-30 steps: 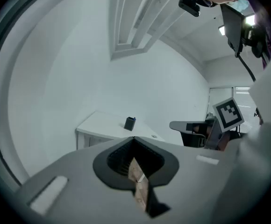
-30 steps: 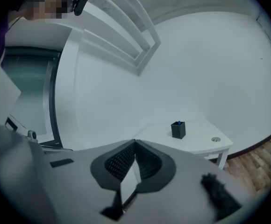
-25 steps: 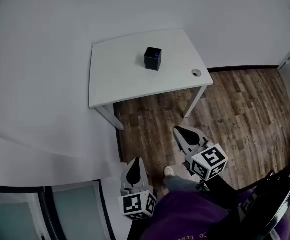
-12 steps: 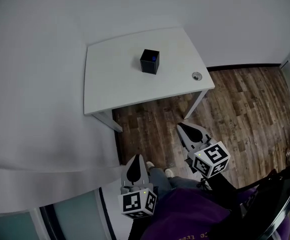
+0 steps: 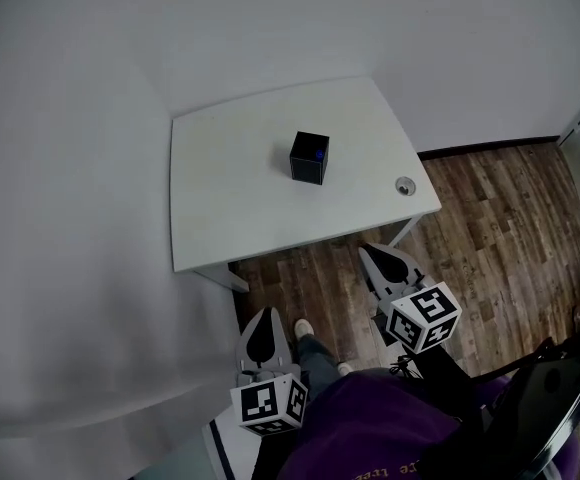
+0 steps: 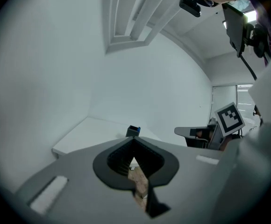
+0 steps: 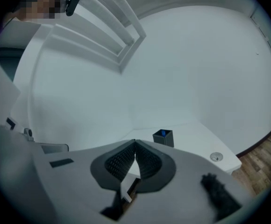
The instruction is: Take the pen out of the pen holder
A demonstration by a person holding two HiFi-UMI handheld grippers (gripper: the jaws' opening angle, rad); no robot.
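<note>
The person is holding both grippers low over the wooden floor (image 5: pixel 490 233), short of the white table (image 5: pixel 220 183). The left gripper (image 5: pixel 264 320) is keeping its fingers (image 6: pixel 119 158) pressed together, the tips meeting in a point with nothing between them; only a sliver of floor is showing through the gap lower down. The right gripper (image 5: pixel 378 258) is doing the same: its ribbed pads (image 7: pixel 147 160) are closing tip to tip on nothing.

The black pen holder (image 5: pixel 309 158) is standing upright on the table, well ahead of both pairs of fingers and out of their reach. From the left fingers it is lying straight ahead, just above the closed tips in that gripper's view. From the right fingers it is sitting ahead and a little to the right. The blue pen (image 5: pixel 317 153) is sticking up inside the holder, its top just showing above the rim.

A round grommet (image 5: pixel 404 184) is sitting in the tabletop, ahead and to the right of the right fingers, near the table's edge. The person's shoe (image 5: pixel 303 327) is resting on the floor between the two grippers, just beside the left fingers.
</note>
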